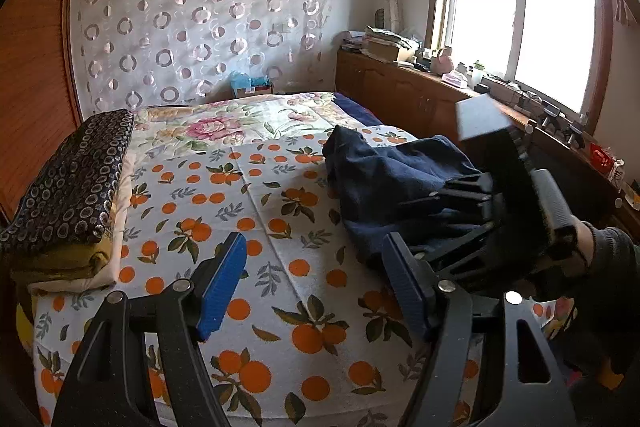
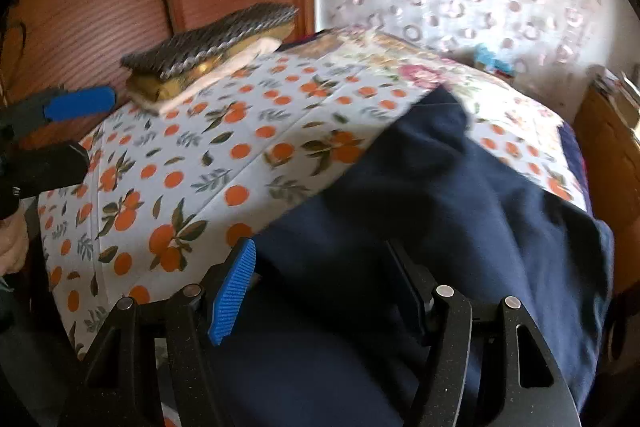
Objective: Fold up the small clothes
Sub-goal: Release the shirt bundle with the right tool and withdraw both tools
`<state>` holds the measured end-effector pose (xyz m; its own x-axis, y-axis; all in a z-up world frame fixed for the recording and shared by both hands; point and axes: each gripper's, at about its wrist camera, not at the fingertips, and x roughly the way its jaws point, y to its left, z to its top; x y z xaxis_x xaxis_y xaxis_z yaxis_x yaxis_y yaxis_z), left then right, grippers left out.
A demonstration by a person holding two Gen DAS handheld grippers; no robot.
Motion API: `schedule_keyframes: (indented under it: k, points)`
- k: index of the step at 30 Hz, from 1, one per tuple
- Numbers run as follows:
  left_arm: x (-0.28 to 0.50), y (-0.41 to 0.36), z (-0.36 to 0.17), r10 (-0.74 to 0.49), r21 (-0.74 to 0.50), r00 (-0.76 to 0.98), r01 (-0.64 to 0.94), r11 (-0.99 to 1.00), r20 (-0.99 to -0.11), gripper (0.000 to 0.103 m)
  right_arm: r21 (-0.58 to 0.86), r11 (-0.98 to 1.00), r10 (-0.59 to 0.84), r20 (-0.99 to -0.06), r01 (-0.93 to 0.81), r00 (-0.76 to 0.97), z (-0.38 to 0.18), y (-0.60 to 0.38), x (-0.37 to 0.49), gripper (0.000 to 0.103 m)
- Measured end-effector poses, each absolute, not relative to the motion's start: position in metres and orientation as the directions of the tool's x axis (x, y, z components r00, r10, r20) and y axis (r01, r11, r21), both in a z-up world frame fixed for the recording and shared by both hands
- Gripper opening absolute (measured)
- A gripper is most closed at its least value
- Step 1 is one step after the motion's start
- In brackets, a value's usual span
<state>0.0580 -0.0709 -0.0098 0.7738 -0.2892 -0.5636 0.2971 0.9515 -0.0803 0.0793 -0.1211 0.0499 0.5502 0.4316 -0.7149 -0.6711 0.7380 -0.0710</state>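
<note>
A crumpled navy garment point(image 1: 384, 175) lies on the right side of the bed, on the orange-print sheet point(image 1: 260, 195). My left gripper point(image 1: 313, 243) is open over bare sheet to the left of the cloth, with nothing between its blue pads. My right gripper point(image 1: 436, 223), held by a sleeved hand, reaches onto the garment from the right. In the right wrist view the navy garment point(image 2: 440, 207) spreads under my right gripper point(image 2: 320, 251). Its jaws stand wide apart, and the pads do not press the cloth. The left gripper point(image 2: 76, 131) shows at the left edge.
A folded stack with a dark ring-patterned piece on top point(image 1: 72, 187) sits at the bed's left edge, also visible as the stack point(image 2: 208, 39). A wooden sideboard point(image 1: 400, 87) full of clutter runs under the window on the right. Wooden wardrobe doors point(image 1: 32, 67) stand on the left.
</note>
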Motion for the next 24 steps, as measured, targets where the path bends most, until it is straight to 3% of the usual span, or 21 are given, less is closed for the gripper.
schedule_keyframes:
  k: [8, 9, 11, 12, 13, 19, 24]
  points:
    - [0.058, -0.069, -0.011, -0.291, -0.083, 0.773, 0.298, 0.951, -0.563, 0.071, -0.103, 0.734, 0.384, -0.752, -0.671, 0.536, 0.030, -0.091, 0.118, 0.067]
    - [0.058, -0.069, -0.011, -0.290, -0.083, 0.774, 0.296, 0.951, -0.563, 0.071, -0.097, 0.736, 0.387, -0.751, -0.670, 0.535, 0.030, -0.090, 0.118, 0.063]
    - [0.058, -0.069, -0.011, -0.291, -0.083, 0.773, 0.297, 0.951, -0.564, 0.071, -0.096, 0.742, 0.393, -0.739, -0.663, 0.547, 0.037, -0.097, 0.114, 0.036]
    - [0.058, -0.070, -0.011, -0.289, -0.082, 0.775, 0.296, 0.952, -0.562, 0.071, -0.077, 0.741, 0.418, -0.725, -0.667, 0.548, 0.042, -0.100, 0.114, 0.016]
    - [0.057, -0.069, -0.011, -0.290, -0.083, 0.775, 0.296, 0.952, -0.561, 0.071, -0.063, 0.748, 0.440, -0.697, -0.660, 0.566, 0.050, -0.107, 0.108, 0.013]
    - [0.057, -0.068, -0.011, -0.292, -0.088, 0.775, 0.295, 0.951, -0.560, 0.071, -0.019, 0.804, 0.494, -0.536, -0.595, 0.685, 0.100, -0.142, 0.097, 0.010]
    - [0.056, -0.071, -0.013, -0.297, -0.085, 0.772, 0.303, 0.949, -0.561, 0.071, -0.040, 0.849, 0.439, -0.501, -0.527, 0.746, 0.124, -0.167, 0.108, 0.010]
